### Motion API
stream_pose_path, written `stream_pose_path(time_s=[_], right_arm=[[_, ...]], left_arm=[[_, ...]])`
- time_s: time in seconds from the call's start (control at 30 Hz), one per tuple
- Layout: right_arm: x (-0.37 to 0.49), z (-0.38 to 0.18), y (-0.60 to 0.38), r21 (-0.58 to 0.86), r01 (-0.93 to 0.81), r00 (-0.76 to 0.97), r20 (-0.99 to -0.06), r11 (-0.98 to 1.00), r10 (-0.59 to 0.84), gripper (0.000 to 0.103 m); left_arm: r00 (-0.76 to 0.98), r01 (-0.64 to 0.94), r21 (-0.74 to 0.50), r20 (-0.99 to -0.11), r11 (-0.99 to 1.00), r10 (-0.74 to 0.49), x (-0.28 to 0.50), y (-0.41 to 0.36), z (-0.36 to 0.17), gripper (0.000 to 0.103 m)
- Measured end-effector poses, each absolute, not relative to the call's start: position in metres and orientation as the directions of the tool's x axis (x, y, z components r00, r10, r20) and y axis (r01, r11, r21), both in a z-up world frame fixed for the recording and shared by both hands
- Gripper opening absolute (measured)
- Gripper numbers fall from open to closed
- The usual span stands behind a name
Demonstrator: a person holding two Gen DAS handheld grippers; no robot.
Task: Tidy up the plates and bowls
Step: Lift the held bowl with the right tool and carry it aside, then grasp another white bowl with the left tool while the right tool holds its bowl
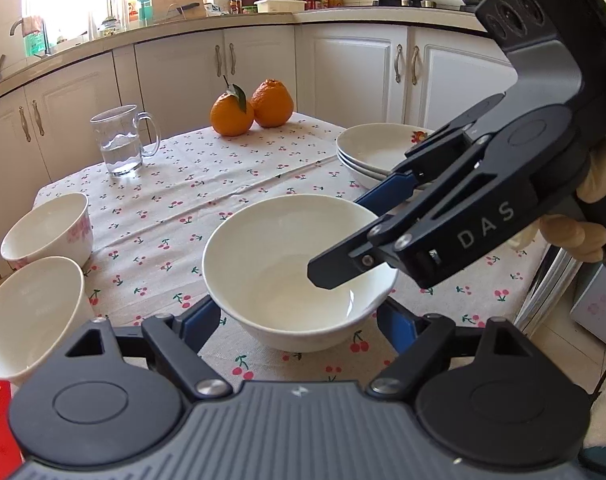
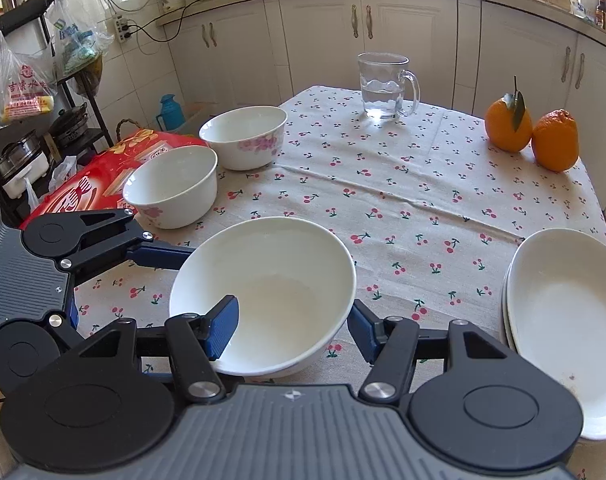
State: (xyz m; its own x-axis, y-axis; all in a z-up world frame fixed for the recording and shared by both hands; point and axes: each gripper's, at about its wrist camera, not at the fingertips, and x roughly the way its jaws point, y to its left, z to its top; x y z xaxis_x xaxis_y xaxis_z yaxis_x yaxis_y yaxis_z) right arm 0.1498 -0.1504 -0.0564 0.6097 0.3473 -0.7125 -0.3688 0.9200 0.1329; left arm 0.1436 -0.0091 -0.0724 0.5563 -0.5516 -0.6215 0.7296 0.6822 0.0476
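Note:
A plain white bowl (image 1: 299, 268) (image 2: 263, 292) sits on the cherry-print tablecloth (image 1: 223, 184) in front of both grippers. My left gripper (image 1: 299, 324) is open, its blue pads either side of the bowl's near wall. My right gripper (image 2: 295, 330) is open, one finger inside the bowl, the other outside its rim; it also shows in the left wrist view (image 1: 443, 220). Two pink-flowered bowls (image 2: 243, 136) (image 2: 171, 184) stand at the table's left edge. A stack of white plates (image 2: 567, 320) (image 1: 379, 152) sits at the right.
A glass mug of water (image 2: 385, 88) and two oranges (image 2: 531, 132) stand at the far side of the table. A red package (image 2: 99, 176) lies off the table's left edge. Kitchen cabinets (image 2: 343, 40) surround the table.

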Motion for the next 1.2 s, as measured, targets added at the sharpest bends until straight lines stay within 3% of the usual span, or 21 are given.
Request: stream_pose_path(time_s=[0.33, 0.4, 0.5, 0.87, 1.2], right_arm=[[0.154, -0.065, -0.159, 0.161, -0.357, 0.608, -0.707, 0.92, 0.36, 0.07], [0.153, -0.064, -0.158, 0.167, -0.359, 0.614, -0.699, 0.918, 0.367, 0.087], [0.149, -0.06, -0.157, 0.151, -0.36, 0.638, -0.68, 0.921, 0.361, 0.1], [0.141, -0.046, -0.147, 0.096, -0.384, 0.67, -0.656, 0.918, 0.348, 0.103], [0.142, -0.029, -0.117, -0.007, -0.438, 0.696, -0.635, 0.899, 0.334, 0.103]], left_arm=[[0.566, 0.73, 0.074, -0.623, 0.68, -0.54, 0.143, -0.014, -0.075, 0.088], [0.569, 0.727, 0.071, -0.619, 0.683, -0.541, 0.142, -0.012, -0.075, 0.095], [0.565, 0.726, 0.058, -0.617, 0.685, -0.547, 0.14, -0.007, -0.073, 0.095], [0.564, 0.712, 0.034, -0.622, 0.701, -0.543, 0.127, 0.018, -0.058, 0.097], [0.687, 0.592, 0.099, -0.579, 0.8, -0.438, 0.149, 0.079, -0.022, 0.101]])
